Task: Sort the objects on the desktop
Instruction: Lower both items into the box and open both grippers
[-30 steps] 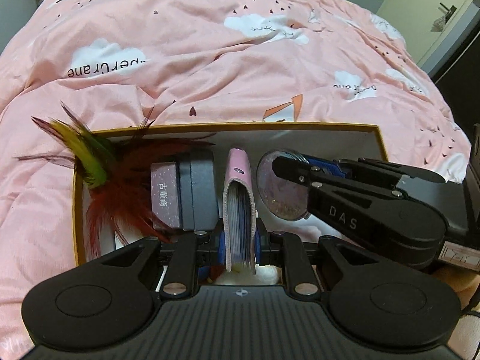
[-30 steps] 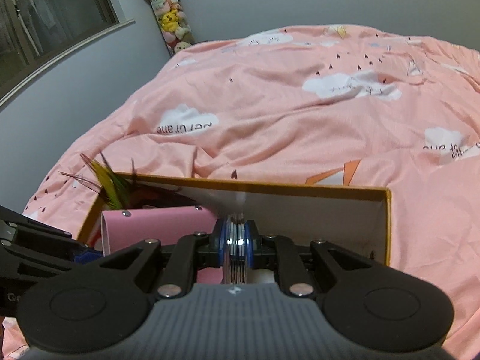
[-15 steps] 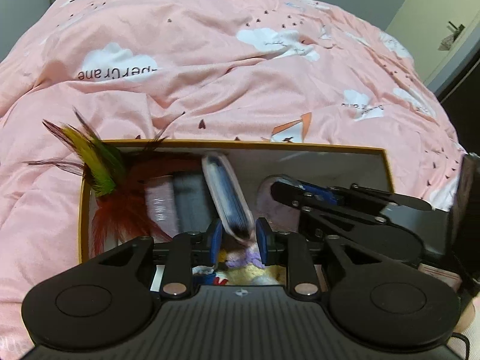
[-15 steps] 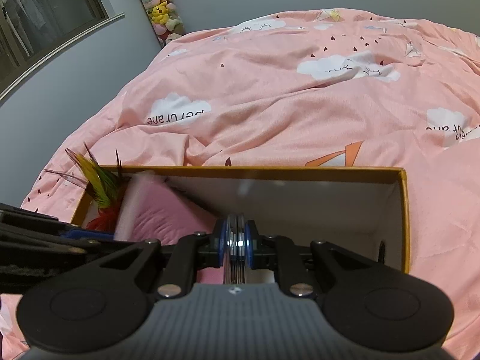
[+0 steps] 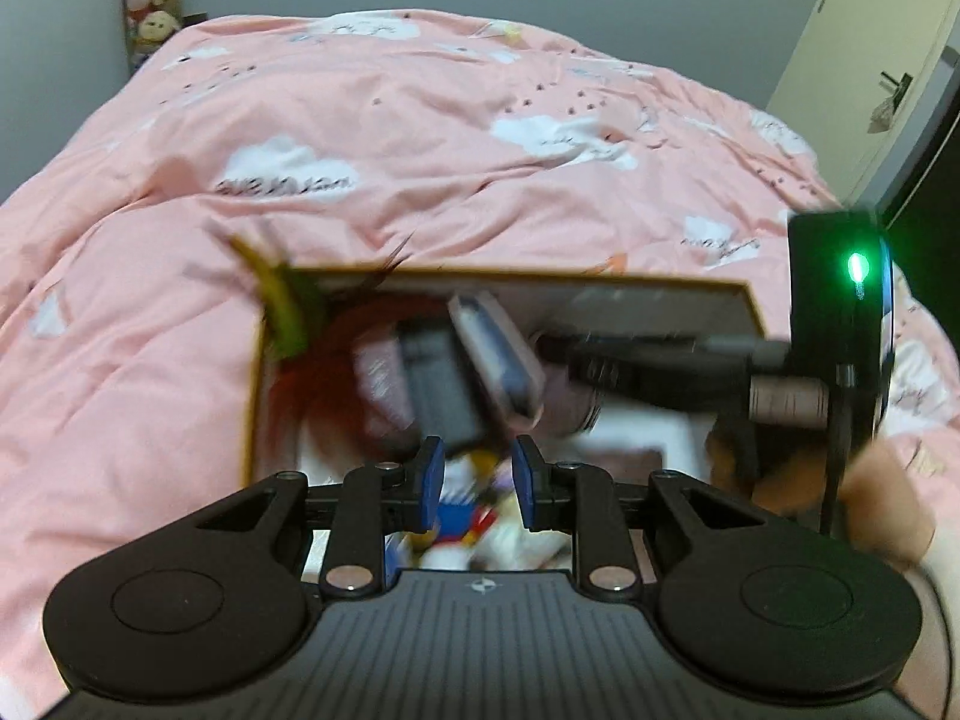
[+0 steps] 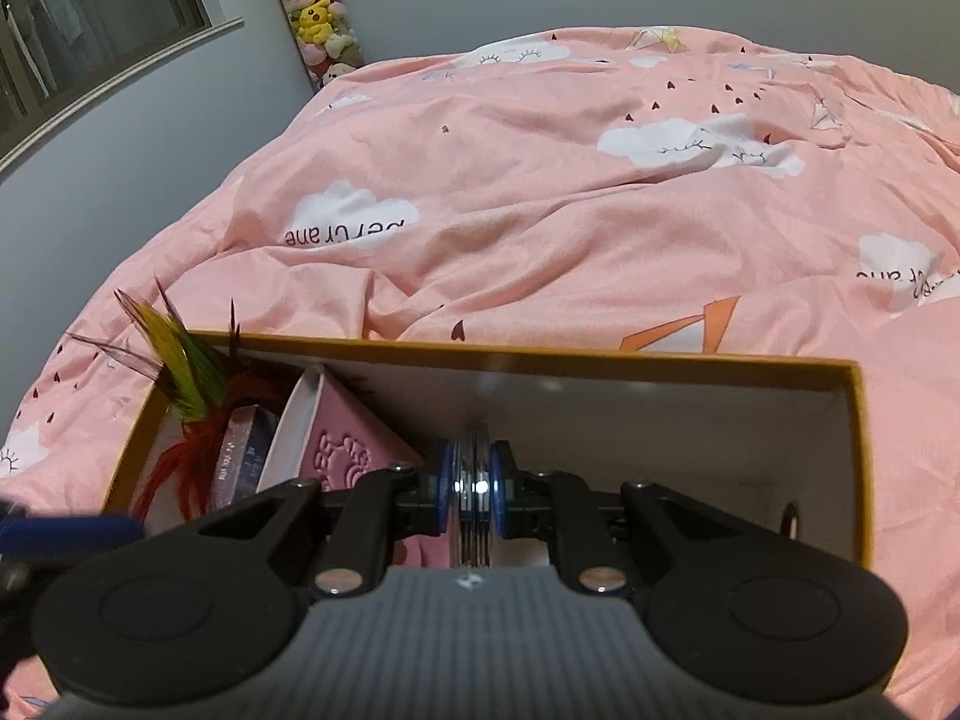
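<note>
A gold-rimmed cardboard box (image 6: pixel 540 354) lies on a pink bedspread (image 6: pixel 600 228). My right gripper (image 6: pixel 474 483) is shut on a round silver-rimmed disc (image 6: pixel 473 450), held on edge over the middle of the box. To its left a pink card holder (image 6: pixel 348 438) leans against a small dark box, beside red and green feathers (image 6: pixel 180 372). In the blurred left wrist view my left gripper (image 5: pixel 477 489) stands open with nothing between its pads, just in front of the leaning card holder (image 5: pixel 498 354). The box rim (image 5: pixel 600 282) shows behind.
The right tool's housing (image 5: pixel 840 330), with a green light, reaches into the box from the right, held by a hand (image 5: pixel 888 498). Small colourful items (image 5: pixel 474 528) lie below the left gripper. A tube of plush toys (image 6: pixel 318 12) stands by the far wall.
The left gripper let go of the pink card holder, which now leans left in the box, and drew back and up. The right gripper moved a little lower into the box with the disc.
</note>
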Demonstrator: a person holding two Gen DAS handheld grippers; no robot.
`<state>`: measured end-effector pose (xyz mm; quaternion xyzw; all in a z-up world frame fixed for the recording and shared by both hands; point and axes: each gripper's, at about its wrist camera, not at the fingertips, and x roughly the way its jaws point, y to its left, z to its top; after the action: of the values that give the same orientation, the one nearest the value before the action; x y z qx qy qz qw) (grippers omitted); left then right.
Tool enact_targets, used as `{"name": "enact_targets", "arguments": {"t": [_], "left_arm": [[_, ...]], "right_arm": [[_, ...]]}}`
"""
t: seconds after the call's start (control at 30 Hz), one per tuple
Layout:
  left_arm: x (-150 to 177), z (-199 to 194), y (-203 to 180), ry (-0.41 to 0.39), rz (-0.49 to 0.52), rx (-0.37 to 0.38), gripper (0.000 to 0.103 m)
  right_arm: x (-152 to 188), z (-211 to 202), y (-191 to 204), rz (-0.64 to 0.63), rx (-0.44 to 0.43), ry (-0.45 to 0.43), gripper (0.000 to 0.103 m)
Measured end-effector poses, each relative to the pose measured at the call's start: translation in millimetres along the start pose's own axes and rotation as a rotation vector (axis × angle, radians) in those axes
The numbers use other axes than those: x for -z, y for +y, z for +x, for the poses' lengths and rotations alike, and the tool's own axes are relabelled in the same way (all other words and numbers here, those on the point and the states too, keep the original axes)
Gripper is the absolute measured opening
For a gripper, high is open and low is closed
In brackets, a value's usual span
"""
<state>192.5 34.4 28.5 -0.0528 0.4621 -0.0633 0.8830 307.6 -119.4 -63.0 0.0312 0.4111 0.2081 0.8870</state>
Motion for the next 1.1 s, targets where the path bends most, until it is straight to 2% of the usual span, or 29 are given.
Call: {"name": "enact_targets", "arguments": {"t": [0.17,0.37,0.47,0.57,0.73,0.87,1.03,1.1], "left_arm": [[25.5,0.1,14.2,0.022,-0.056,-0.025,0.027],[46.3,-0.5,17.4,0.034,-0.099,-0.007,0.027],[55.3,-1.0,14.9,0.037,-0.106,0.007,0.027],[63.1,-0.5,11.4,0.038,-0.106,0.009,0.027],[73.0,1.0,5.6,0.040,-0.102,-0.009,0.027],[74.6,-2.5,-0.1,0.021,-0.095,-0.016,0.027],[74.9,-15.3,-8.8,-0.045,-0.075,-0.032,0.028],[75.4,-20.9,-11.0,-0.073,-0.076,-0.035,0.032]], "right_arm": [[1.2,5.3,5.9,-0.006,0.008,0.018,0.015],[1.1,-1.9,10.8,-0.002,-0.024,0.020,0.019],[1.5,-6.7,10.6,0.019,-0.037,0.027,0.021],[4.3,-12.9,6.8,0.055,-0.059,0.034,0.027],[13.8,-28.1,7.3,0.040,-0.061,0.013,0.031],[20.7,-49.4,15.5,-0.013,-0.057,-0.044,0.033],[30.3,-86.7,28.7,-0.104,-0.025,-0.156,0.037],[36.9,-102.2,31.1,-0.124,-0.007,-0.203,0.040]]}}
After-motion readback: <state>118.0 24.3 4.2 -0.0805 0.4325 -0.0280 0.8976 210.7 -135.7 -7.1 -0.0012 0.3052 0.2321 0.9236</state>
